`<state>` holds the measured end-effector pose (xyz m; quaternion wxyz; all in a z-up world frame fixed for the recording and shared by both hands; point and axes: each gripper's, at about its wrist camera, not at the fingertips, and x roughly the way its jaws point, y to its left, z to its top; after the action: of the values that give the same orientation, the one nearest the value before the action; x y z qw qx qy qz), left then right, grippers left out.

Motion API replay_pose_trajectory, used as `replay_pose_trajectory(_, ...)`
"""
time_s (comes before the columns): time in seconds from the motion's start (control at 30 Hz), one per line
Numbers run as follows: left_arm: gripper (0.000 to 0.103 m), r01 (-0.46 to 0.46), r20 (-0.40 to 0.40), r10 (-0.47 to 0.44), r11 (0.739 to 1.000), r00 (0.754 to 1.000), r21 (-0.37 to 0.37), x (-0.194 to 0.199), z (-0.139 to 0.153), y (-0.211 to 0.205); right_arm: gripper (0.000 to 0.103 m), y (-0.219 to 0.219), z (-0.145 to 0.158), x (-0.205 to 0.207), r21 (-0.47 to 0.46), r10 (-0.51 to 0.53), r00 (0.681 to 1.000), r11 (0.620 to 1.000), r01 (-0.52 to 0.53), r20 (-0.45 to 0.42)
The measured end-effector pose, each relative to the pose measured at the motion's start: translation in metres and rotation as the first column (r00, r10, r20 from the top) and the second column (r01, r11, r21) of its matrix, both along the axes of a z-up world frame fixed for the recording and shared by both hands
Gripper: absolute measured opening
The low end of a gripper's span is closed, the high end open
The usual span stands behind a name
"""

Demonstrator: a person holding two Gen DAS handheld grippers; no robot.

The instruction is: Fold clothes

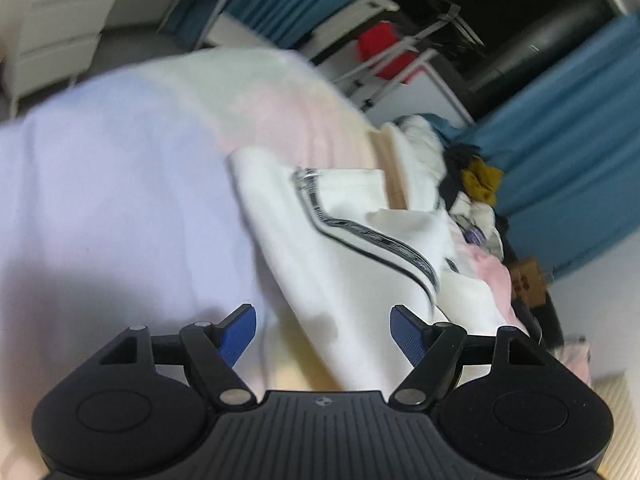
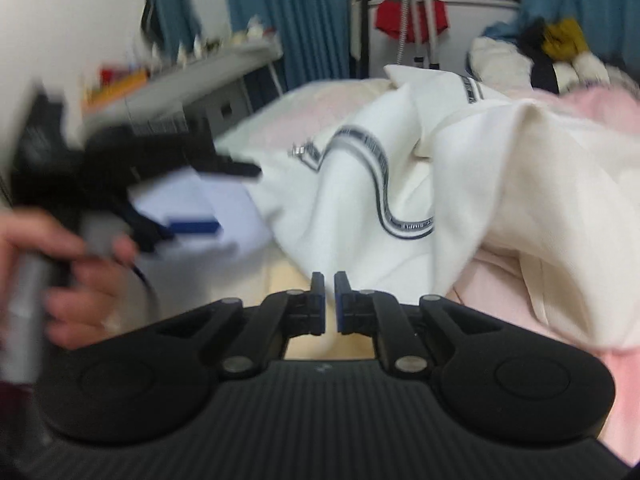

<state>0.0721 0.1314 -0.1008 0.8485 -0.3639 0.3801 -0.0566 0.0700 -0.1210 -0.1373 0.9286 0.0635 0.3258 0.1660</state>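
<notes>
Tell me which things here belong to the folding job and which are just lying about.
In the job:
- crumpled white garment with a dark striped band
- open left gripper
- right gripper, nearly shut and empty

Lying about:
- heap of mixed clothes with a mustard-yellow piece
- red cloth on the white rack
- blue curtains

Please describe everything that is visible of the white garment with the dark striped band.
The white garment is soft, thick-looking cloth, crumpled and not yet folded. A dark band with pale lettering curves across it, ending near a small metallic piece. It lies on the pastel bedding, its far side against a pile of other clothes. The left gripper is open in front of it; the right gripper, nearly shut, holds nothing. Neither touches it.
</notes>
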Motion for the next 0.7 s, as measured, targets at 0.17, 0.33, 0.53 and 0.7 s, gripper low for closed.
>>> replay_pose_trajectory(0.17, 0.066, -0.021, -0.045, 0.018, 0.997, 0.999, -0.074, 0.043, -0.033, -0.003, 0.009, -0.035, 0.017, -0.008, 0.138, -0.085, 0.996, 0.987, 0.079, 0.038)
replay_pose_trajectory(0.33, 0.038, -0.029, -0.014, 0.028, 0.996, 1.000, -0.080, 0.078, -0.046, 0.000, 0.009, -0.068, 0.022, -0.003, 0.198, -0.202, 0.971, 0.965, 0.174, 0.130)
replay_pose_trajectory(0.53, 0.005, -0.108, 0.067, 0.114, 0.990, 0.991, -0.090, 0.077, -0.032, 0.024, 0.009, -0.094, 0.009, 0.014, 0.237, -0.273, 0.956, 0.941, 0.242, 0.107)
replay_pose_trajectory(0.7, 0.004, -0.184, 0.185, 0.194, 0.980, 0.963, -0.069, 0.055, 0.013, 0.043, 0.009, -0.107, 0.003, 0.023, 0.247, -0.308, 0.949, 0.927, 0.284, 0.066)
